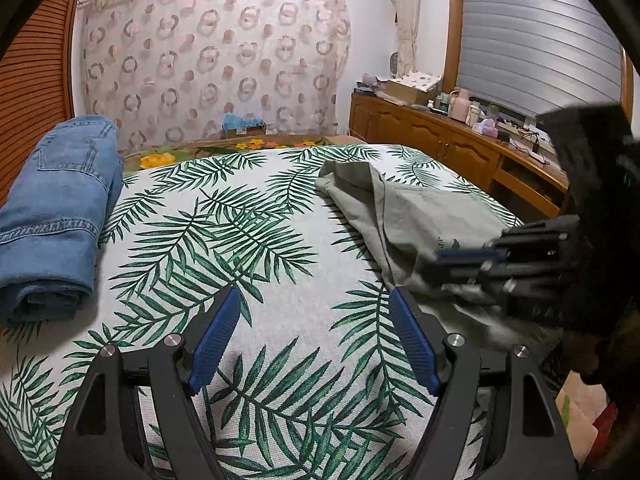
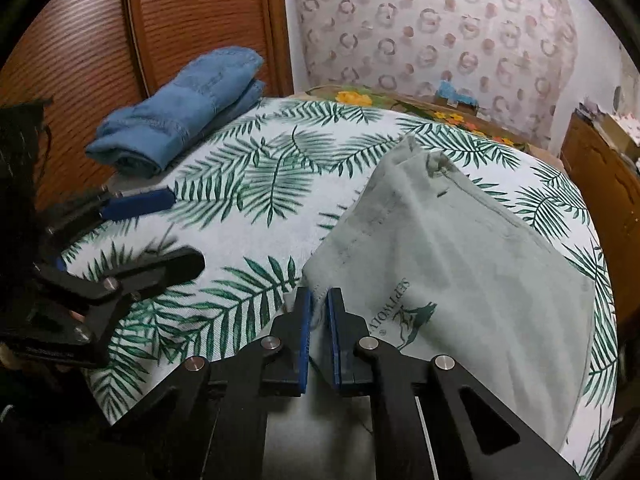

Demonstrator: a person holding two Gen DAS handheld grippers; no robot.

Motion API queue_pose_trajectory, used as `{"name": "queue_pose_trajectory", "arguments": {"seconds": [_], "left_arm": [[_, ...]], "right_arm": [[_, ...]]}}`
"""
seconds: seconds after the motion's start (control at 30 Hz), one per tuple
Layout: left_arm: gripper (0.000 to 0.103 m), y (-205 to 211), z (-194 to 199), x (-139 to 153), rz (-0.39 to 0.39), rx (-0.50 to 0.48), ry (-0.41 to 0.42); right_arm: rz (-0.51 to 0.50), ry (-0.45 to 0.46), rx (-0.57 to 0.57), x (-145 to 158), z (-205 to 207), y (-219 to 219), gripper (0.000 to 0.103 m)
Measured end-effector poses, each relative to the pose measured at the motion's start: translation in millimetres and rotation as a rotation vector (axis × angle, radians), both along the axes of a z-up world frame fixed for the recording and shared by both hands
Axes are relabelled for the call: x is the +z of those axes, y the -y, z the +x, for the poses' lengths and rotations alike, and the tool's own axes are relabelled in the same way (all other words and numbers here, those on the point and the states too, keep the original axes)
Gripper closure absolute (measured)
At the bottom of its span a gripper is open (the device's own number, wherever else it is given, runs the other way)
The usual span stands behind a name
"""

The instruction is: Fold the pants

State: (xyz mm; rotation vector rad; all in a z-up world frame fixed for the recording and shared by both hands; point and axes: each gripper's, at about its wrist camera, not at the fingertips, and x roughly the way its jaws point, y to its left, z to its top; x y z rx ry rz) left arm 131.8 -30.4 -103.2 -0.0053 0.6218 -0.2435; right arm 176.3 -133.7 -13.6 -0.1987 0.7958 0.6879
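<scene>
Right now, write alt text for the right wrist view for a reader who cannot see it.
The right gripper is shut on the near corner of pale grey-green fabric pants lying on a white bedspread with green palm leaves. The left gripper hangs open at left, and folded blue denim jeans rest at the bed's far corner by a slatted wooden door.

Pale grey-green cotton pants (image 2: 460, 264), partly folded into a broad, roughly rectangular slab, lying flat with soft creases. Printed dark-green logo with lettering and a small animal figure near the close edge, just right of the right gripper's (image 2: 319, 308) fingertips. Near corner hem pinched between those two blue pads (image 2: 305, 320). Far end narrowing to a rumpled, slightly raised fold, well beyond the fingers. Seen from the left side, bunched (image 1: 404, 216) beyond the right-hand finger.
</scene>
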Motion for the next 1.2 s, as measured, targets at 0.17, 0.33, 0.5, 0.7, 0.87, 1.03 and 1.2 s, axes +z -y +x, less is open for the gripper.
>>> {"name": "queue_pose_trajectory", "arguments": {"seconds": [0.17, 0.33, 0.5, 0.7, 0.87, 1.03, 1.2], "left_arm": [[0.026, 0, 2, -1, 0.001, -0.002, -0.006], [0.026, -1, 4, -4, 0.001, -0.006, -0.013], [0.026, -1, 5, -5, 0.002, -0.008, -0.018], [0.026, -2, 5, -6, 0.002, -0.009, -0.02], [0.026, -1, 4, -5, 0.003, -0.009, -0.021], [0.026, -2, 5, -5, 0.003, -0.011, -0.024], [0.026, -2, 5, -6, 0.004, -0.012, -0.027]], "right_arm": [[0.018, 0.033, -0.018, 12, -2, 9, 0.1], [0.021, 0.061, -0.05, 20, 1, 19, 0.1], [0.022, 0.08, -0.095, 29, 13, 38, 0.1], [0.006, 0.096, -0.167, 35, 34, 58, 0.1], [-0.01, 0.108, -0.223, 36, 44, 68, 0.1], [-0.017, 0.076, -0.262, 26, 54, 67, 0.1], [-0.014, 0.06, -0.281, 27, 61, 67, 0.1]]}}
